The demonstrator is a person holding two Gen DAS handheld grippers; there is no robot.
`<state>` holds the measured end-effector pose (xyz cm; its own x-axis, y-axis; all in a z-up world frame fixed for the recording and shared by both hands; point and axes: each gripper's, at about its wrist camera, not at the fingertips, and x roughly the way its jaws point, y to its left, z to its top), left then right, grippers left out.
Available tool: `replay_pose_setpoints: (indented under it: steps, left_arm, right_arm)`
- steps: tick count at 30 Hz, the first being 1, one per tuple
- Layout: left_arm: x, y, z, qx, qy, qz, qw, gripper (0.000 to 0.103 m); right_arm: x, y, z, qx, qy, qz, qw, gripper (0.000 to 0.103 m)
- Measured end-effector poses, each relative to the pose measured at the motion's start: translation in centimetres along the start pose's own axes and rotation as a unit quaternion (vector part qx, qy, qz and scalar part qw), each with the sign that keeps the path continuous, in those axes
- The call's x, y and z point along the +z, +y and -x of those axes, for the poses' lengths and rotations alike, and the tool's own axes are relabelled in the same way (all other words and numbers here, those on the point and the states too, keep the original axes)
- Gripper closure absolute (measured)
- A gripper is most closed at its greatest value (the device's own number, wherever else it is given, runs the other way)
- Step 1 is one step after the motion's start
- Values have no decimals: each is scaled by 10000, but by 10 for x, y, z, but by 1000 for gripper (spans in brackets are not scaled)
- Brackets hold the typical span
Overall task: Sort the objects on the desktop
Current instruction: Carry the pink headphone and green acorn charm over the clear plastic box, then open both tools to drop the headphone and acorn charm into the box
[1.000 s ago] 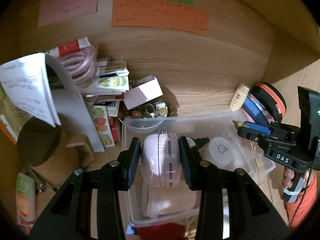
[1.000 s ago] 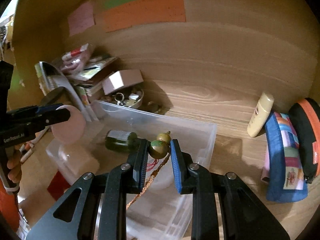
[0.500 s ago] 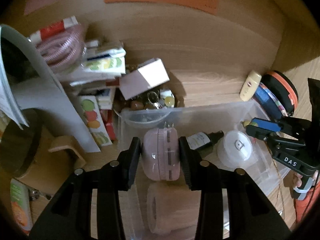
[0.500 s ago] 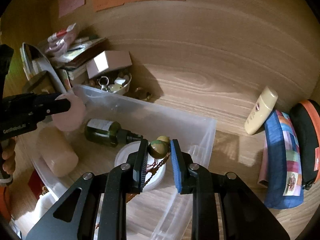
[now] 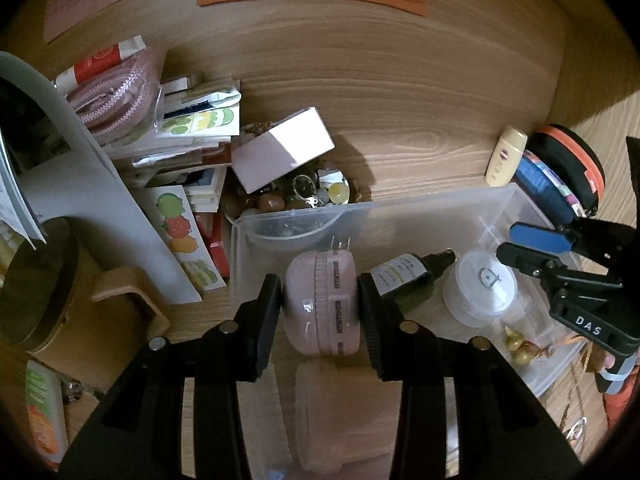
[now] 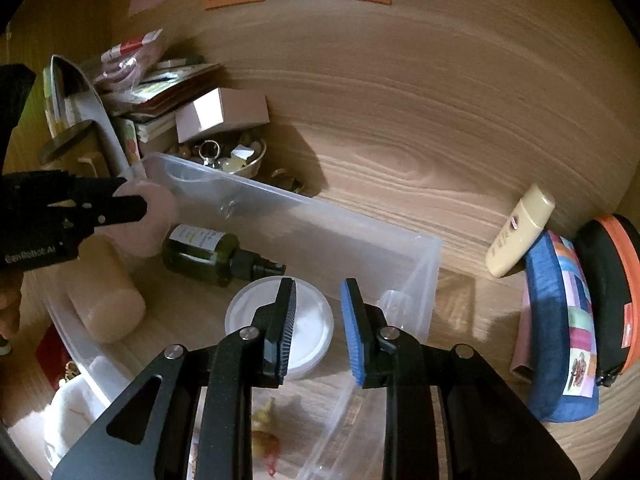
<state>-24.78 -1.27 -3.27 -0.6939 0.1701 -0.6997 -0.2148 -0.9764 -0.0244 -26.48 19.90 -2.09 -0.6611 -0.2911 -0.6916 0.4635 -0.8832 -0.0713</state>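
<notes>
My left gripper (image 5: 320, 304) is shut on a round pink case (image 5: 322, 300) and holds it low inside the clear plastic bin (image 5: 400, 208). My right gripper (image 6: 318, 320) is open and empty above the bin's right end; it also shows in the left wrist view (image 5: 528, 244). The gourd charm (image 5: 520, 346) with its cord lies on the bin floor below it (image 6: 266, 436). In the bin are also a dark green spray bottle (image 6: 212, 254), a white round jar (image 6: 280, 326) and a pale pink cylinder (image 6: 106, 300).
A bowl of trinkets (image 5: 304, 196) and a white box (image 5: 282, 154) stand behind the bin. Books, packets and a grey stand (image 5: 100, 184) crowd the left. A cream tube (image 6: 520, 236), a blue patchwork pouch (image 6: 560, 328) and an orange-black case (image 6: 616, 292) lie at the right.
My right gripper opened and let the gourd charm drop into the bin. My left gripper lowered the pink case deeper into the bin.
</notes>
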Motion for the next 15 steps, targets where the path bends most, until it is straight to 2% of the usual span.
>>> replay_pose_setpoints:
  steps: [1,3,5,7,9,13,15]
  left_arm:
    - [0,0,0,-20,9,-1,10000,64]
    - [-1,0,0,-65,28,-1,10000,63]
    - [-1,-1,0,-54,18,-23,10000,63]
    - [-2,-2,1,-79,1,-33,10000,61]
    - [-2,-2,4,-68,-49,-27,10000,49]
    - [-2,-5,11,-81,-170,-82,9998,46]
    - [-2,-7,15,-99,-238,-112,9996,38]
  right_arm:
    - [0,1,1,-44,-45,-4,10000,75]
    - [-1,2,5,-123,-137,0,9998,61]
    - [-2,3,8,-162,-238,1,9996,54]
    - [-2,4,9,-145,-263,4,9995,52]
    - [-3,4,10,-132,-283,-12,9995,52]
    - [-4,5,11,-84,-338,-43,9994,49]
    - [-4,5,13,-38,-381,-64,9992,44]
